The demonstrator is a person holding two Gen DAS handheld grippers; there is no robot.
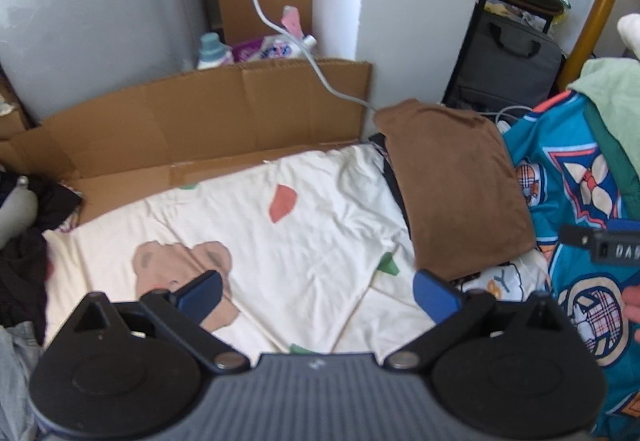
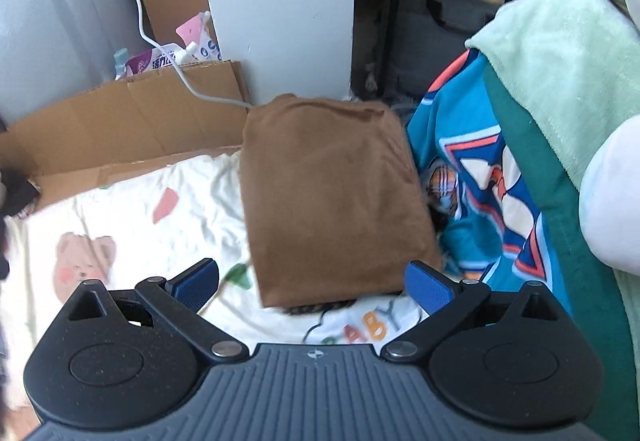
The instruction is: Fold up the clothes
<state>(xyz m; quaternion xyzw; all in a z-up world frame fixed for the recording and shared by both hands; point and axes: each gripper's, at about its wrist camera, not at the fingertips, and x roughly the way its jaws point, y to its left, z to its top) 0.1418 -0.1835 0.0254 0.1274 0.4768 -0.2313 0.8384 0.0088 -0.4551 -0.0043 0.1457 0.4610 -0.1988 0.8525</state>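
Our left tool hangs with its blue pads spread wide and nothing between them, over the cream sheet with its bear print; our right tool is just as wide and just as empty, its pads flanking the near edge of the folded brown garment without touching it. That brown garment lies as a neat rectangle on the sheet, its far end beside the white cable and its right side against the teal patterned garment, which looks to us like the next piece to fold. The risks, as we judge them: reaching right for the teal cloth, a pad could catch the brown fold and drag it open — or pinch the sheet along with the garment, since both are soft and lie flush. The pale green towel draped over the teal piece would likely slide down if we pull from below. A dark cloth peeks out under the brown fold's near edge and could snag. For room, the sheet's left half is bare and wide — good folding ground — bounded behind by the cardboard flap and on the left by a heap of dark clothes.
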